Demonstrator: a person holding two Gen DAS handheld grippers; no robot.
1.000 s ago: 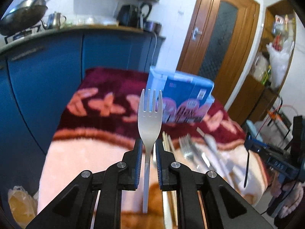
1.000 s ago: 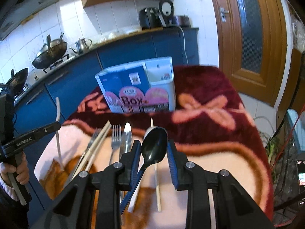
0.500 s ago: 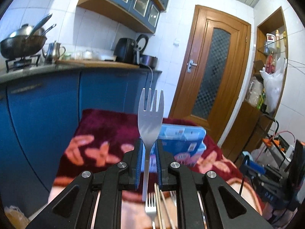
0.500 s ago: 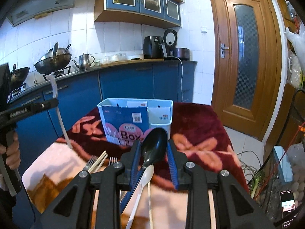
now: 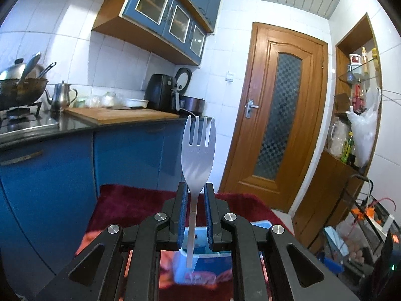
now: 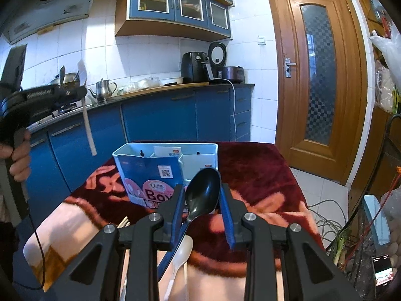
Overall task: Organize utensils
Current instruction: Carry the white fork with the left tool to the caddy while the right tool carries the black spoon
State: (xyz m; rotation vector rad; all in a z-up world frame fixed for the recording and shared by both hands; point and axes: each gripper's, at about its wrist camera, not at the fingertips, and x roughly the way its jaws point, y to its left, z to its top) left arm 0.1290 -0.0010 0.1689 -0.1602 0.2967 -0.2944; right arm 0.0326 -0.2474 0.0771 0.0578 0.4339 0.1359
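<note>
My left gripper [image 5: 195, 198] is shut on a pale grey fork [image 5: 198, 150], held upright with tines up, above the blue and white utensil box [image 5: 200, 266] seen low between the fingers. My right gripper [image 6: 201, 195] is shut on a black spoon [image 6: 203, 193], bowl up, in front of the same compartmented box [image 6: 165, 160] on the blanket. The left gripper [image 6: 42, 97] with its fork handle [image 6: 87, 128] shows high at the left of the right wrist view. A white spoon [image 6: 181, 253] and wooden chopstick tips [image 6: 124, 222] lie on the blanket below my right gripper.
The table carries a maroon and peach blanket [image 6: 253, 175]. Blue kitchen cabinets [image 5: 50, 165] and a counter with a kettle [image 5: 61, 97] and a wok stand behind. A wooden door [image 6: 323, 75] is at the right, with cables and clutter on the floor.
Both grippers have risen and tilted up. The left gripper has lifted the fork from table level to above the box. The right gripper holds the black spoon higher; the table utensils have dropped out of view.
</note>
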